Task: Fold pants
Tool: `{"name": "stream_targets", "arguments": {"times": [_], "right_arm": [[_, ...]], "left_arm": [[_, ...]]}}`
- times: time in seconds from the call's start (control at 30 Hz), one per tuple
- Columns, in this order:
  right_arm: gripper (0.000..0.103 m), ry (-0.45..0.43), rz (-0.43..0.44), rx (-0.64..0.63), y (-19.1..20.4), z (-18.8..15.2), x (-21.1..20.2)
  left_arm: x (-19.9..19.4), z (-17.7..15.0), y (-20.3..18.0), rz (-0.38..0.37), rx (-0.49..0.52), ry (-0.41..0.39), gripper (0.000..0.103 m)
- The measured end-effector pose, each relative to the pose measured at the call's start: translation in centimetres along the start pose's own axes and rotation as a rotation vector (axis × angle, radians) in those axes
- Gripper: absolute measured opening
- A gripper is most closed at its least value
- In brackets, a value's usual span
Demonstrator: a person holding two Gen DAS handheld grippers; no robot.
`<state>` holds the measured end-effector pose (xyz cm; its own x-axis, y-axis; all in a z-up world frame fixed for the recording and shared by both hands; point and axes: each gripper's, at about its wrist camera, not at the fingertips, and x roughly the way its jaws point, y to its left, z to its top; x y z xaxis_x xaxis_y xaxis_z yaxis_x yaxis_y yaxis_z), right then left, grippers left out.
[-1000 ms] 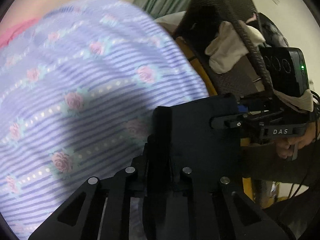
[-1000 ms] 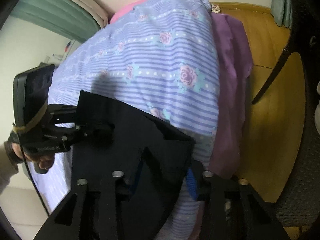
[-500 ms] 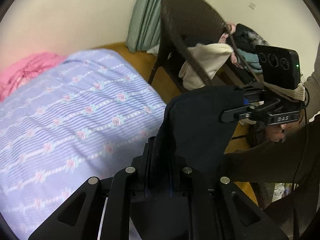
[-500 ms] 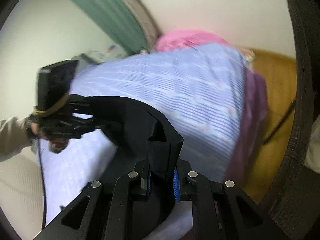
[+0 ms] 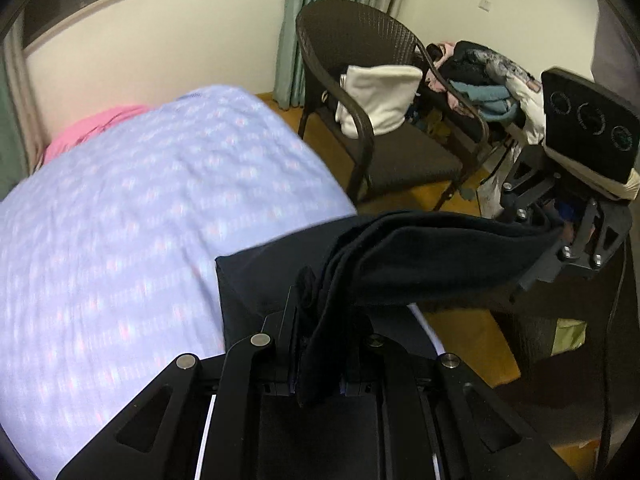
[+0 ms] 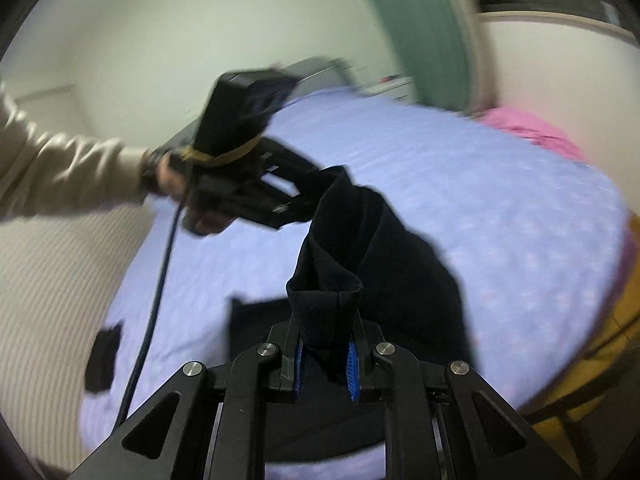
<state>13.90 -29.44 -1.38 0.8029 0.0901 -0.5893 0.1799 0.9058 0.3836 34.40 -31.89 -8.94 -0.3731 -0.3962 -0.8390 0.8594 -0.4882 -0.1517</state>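
Observation:
Dark navy pants (image 5: 420, 256) hang stretched in the air between my two grippers, above the bed. My left gripper (image 5: 320, 360) is shut on one end of the cloth, which bunches between its fingers. My right gripper (image 6: 326, 354) is shut on the other end of the pants (image 6: 384, 256). In the left wrist view the right gripper (image 5: 560, 248) holds the cloth at the right. In the right wrist view the left gripper (image 6: 308, 196) holds it at the upper left. The lower part of the pants drapes down toward the bedspread.
The bed carries a lilac striped floral cover (image 5: 140, 220) with a pink blanket (image 5: 96, 128) at its far end. A dark wicker chair (image 5: 360, 92) with a white cloth stands on the wooden floor to the right, next to a pile of clothes (image 5: 480, 76).
Both grippers have lifted the pants up off the bed and drawn them out between them. The views have swung upward, so the room and chair show now.

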Motion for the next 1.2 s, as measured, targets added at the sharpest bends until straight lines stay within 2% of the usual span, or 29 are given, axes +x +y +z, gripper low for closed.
{"name": "stream_targets", "arguments": {"times": [0.1, 0.23, 0.37, 0.5, 0.63, 0.7, 0.77, 0.83, 0.93, 1.03, 1.13, 1.2], "right_arm": [[0.017, 0.049, 0.052, -0.088, 4.3, -2.2, 2.5], [0.017, 0.121, 0.088, -0.145, 7.8, -6.0, 6.3], [0.017, 0.199, 0.062, -0.213, 9.6, -9.9, 9.9], [0.017, 0.243, 0.017, -0.238, 9.5, -12.5, 12.9], [0.02, 0.283, -0.062, -0.269, 9.3, -15.2, 15.6], [0.023, 0.281, -0.078, -0.27, 9.3, -16.0, 15.4], [0.044, 0.286, -0.074, -0.309, 10.2, -16.4, 15.1], [0.052, 0.273, -0.06, -0.373, 11.8, -16.5, 14.0], [0.052, 0.258, -0.014, -0.406, 13.4, -15.7, 12.3], [0.055, 0.227, 0.021, -0.385, 13.3, -13.8, 10.0], [0.057, 0.181, -0.029, -0.381, 12.1, -12.0, 8.1], [0.057, 0.173, -0.102, -0.368, 10.2, -11.0, 8.0]], "left_arm": [[0.0, -4.9, -1.3, 0.026, -0.027, 0.01, 0.015], [1.3, -11.2, -2.8, 0.076, -0.057, 0.026, 0.016], [3.2, -15.7, -3.1, 0.134, -0.069, 0.048, 0.016], [5.1, -19.4, -2.0, 0.186, -0.115, 0.081, 0.016], [5.0, -20.5, -2.0, 0.201, -0.157, 0.058, 0.016], [4.5, -20.6, -2.4, 0.211, -0.174, 0.045, 0.016], [3.4, -20.7, -2.8, 0.218, -0.205, 0.033, 0.016], [1.9, -20.9, -3.3, 0.24, -0.244, 0.017, 0.017], [-0.7, -21.9, -4.1, 0.264, -0.328, -0.001, 0.017], [-2.2, -22.1, -5.0, 0.277, -0.402, -0.012, 0.017], [-2.7, -21.0, -5.7, 0.273, -0.466, -0.048, 0.018], [-2.3, -19.8, -5.7, 0.249, -0.524, -0.087, 0.026]]}}
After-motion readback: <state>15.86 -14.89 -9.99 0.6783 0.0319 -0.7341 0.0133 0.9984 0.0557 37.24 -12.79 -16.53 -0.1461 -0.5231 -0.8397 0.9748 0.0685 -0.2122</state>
